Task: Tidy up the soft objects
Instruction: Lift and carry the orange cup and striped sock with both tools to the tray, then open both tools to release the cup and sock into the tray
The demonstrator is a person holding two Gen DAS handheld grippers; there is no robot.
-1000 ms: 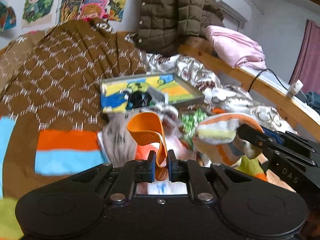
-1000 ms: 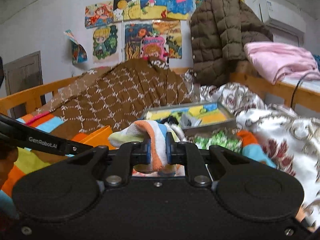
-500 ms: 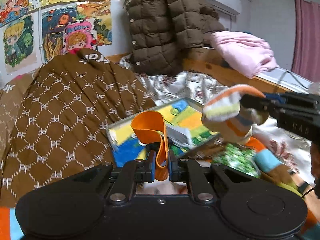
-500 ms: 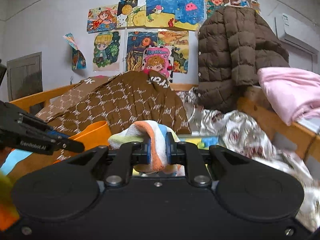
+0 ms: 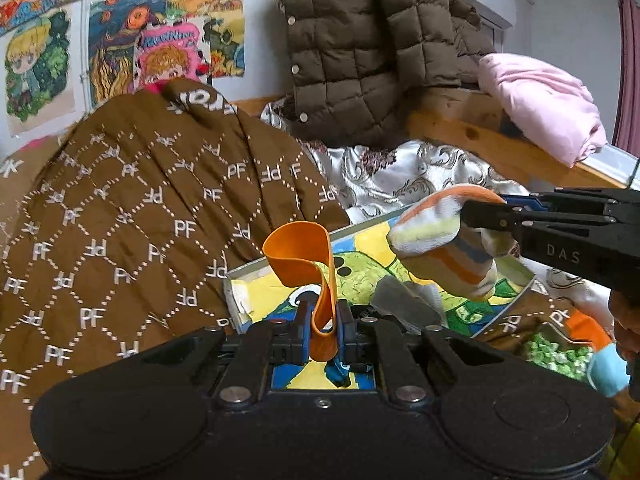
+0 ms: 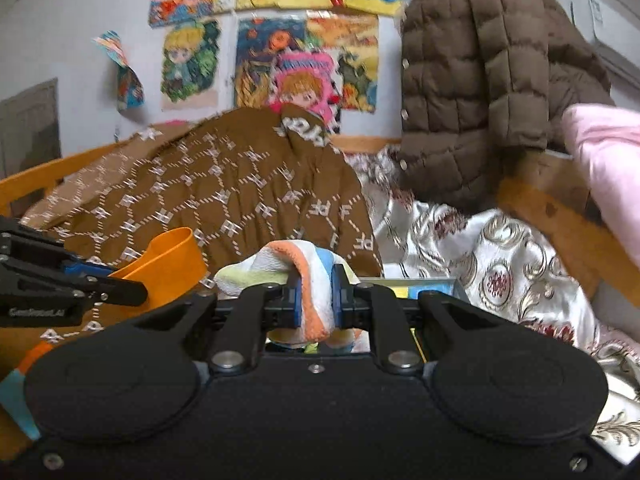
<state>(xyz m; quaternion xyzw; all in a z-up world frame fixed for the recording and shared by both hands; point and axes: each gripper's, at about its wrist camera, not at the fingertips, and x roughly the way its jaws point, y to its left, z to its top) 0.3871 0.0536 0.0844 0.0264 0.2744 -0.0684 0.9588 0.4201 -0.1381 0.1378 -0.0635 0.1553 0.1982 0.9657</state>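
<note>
My left gripper point(image 5: 323, 322) is shut on an orange elastic band point(image 5: 304, 256), whose loop curls upward above the jaws; the band also shows at the left of the right wrist view point(image 6: 168, 264). My right gripper point(image 6: 315, 304) is shut on a striped sock point(image 6: 296, 272) in orange, white, blue and pale green. In the left wrist view the sock point(image 5: 444, 248) hangs from the right gripper above a shallow box point(image 5: 360, 276) with a colourful cartoon print, which lies on the bed. Both grippers are held in the air over the box.
A brown patterned blanket point(image 5: 140, 216) is heaped to the left. A brown quilted jacket point(image 5: 372, 48) and pink bedding point(image 5: 544, 100) rest on the wooden bed rail point(image 5: 492, 148). A silver floral quilt point(image 6: 480, 248) lies on the right. A green speckled item point(image 5: 556, 356) lies by the box.
Both grippers have risen and moved forward over the box, each still holding its item. The right wrist view has swung slightly right.
</note>
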